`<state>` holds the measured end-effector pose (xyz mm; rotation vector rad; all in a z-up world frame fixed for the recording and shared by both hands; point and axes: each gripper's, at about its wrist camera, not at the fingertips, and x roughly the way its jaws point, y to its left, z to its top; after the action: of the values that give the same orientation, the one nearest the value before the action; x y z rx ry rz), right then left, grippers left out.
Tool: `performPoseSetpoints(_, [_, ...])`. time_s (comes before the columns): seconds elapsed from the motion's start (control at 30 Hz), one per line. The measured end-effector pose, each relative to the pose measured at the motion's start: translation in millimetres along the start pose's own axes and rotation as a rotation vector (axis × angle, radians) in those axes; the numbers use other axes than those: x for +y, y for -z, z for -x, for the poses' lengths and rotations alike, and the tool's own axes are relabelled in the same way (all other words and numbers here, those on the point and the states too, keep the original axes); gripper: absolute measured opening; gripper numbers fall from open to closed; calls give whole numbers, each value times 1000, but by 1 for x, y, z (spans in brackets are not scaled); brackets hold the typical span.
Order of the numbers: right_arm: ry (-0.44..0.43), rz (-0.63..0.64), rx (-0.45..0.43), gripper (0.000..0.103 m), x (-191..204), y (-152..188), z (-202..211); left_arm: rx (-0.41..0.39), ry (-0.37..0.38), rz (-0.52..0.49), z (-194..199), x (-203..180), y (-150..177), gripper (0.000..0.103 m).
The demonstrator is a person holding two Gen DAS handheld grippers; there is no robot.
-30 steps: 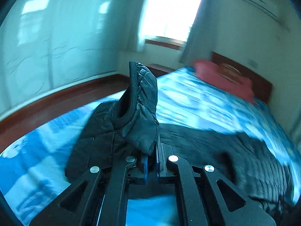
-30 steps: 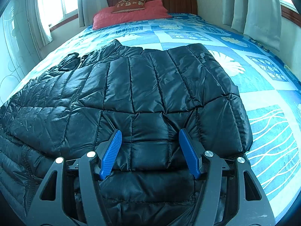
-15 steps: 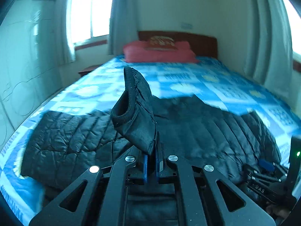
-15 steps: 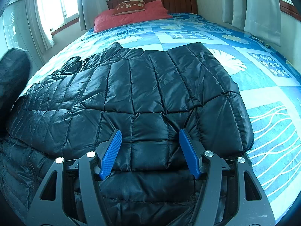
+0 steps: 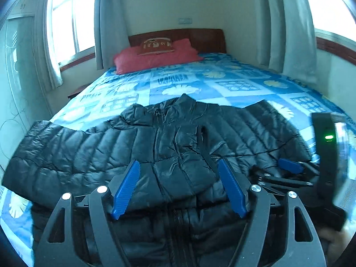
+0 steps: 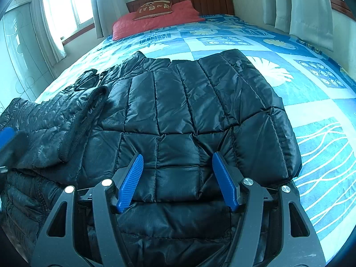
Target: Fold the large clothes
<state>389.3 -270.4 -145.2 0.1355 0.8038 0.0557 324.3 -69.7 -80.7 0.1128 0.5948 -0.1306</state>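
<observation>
**Sleeve let go; both grippers stand open over the jacket**

Landmark: the black puffer jacket (image 5: pixel 178 142), lying across the foot of the bed (image 5: pixel 222 82), its long axis side to side, collar toward the red pillow (image 5: pixel 155 57).

Left of the jacket's zip: your left gripper (image 5: pixel 179 189) has just been opening. Its blue pads stand apart over the front panel, and nothing is pinched between them. The folded-in sleeve (image 6: pixel 66 120) lies on the jacket's left half, cuff toward the middle.

Right of the zip: your right gripper (image 6: pixel 175 182) hovers with its pads apart over the hem quilting, gripping nothing.

Judgement: the right half remains unfolded. It lies directly ahead of the right gripper, which is the nearer hand for that fold.
</observation>
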Motion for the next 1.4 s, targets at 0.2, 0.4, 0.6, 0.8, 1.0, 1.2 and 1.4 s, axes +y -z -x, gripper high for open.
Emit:
performPoseSetpoints(0.2, [-54,-77,-21,64,3,-7,24,-45,-32,23,49,43,8,72])
performPoseSetpoints(0.4, [-193,-39,36,64,62,-25,20,-74,-189,28,78,107,30,73])
performPoseSetpoints(0.6, [-217,-48,130,20,99,-28,-14,-16,-260,144,81,167,53,73])
performPoseSetpoints(0.8, [-126,-15,14,16,82,-36,23,-7,-283,173,77,186,60,73])
performPoseSetpoints(1.0, [51,-47,-20,16,15,-41,40,14,-266,198,65,188,59,73])
performPoseSetpoints(1.2, [105,-72,45,17,-25,-28,17,62,-235,217,44,188,56,73])
performPoseSetpoints(1.4, [107,-54,44,29,-23,-28,29,73,-207,248,34,193,47,73])
